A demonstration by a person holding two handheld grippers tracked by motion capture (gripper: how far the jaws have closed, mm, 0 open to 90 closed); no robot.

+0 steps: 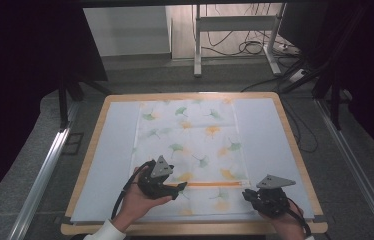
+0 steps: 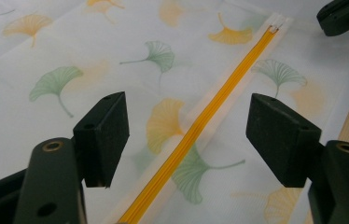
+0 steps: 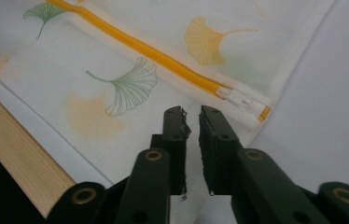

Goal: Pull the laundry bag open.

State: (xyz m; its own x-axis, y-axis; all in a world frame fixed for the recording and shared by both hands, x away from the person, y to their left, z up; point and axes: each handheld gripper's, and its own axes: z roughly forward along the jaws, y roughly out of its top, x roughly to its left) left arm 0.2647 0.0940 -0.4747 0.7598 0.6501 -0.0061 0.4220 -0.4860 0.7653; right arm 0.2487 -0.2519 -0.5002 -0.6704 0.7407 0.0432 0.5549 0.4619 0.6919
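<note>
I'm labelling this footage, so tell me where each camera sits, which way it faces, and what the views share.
High view: fixed above the person's side, looking forward and down on the table; forearms, hands, left gripper and right gripper enter from below.
Left gripper view: rides the left gripper, looking along wide-open jaws over the leaf-print bag and its orange zipper.
Right gripper view: rides the right gripper, jaws nearly shut just short of the zipper pull.
Shared: all three show the bag and zipper.

White cloth bag [image 1: 190, 145] printed with green and orange ginkgo leaves; its zipper [image 1: 215, 184] orange, pull [image 3: 242, 100] white. My claws black. Tabletop [image 1: 295, 145] rim pale wood beside the bag.
</note>
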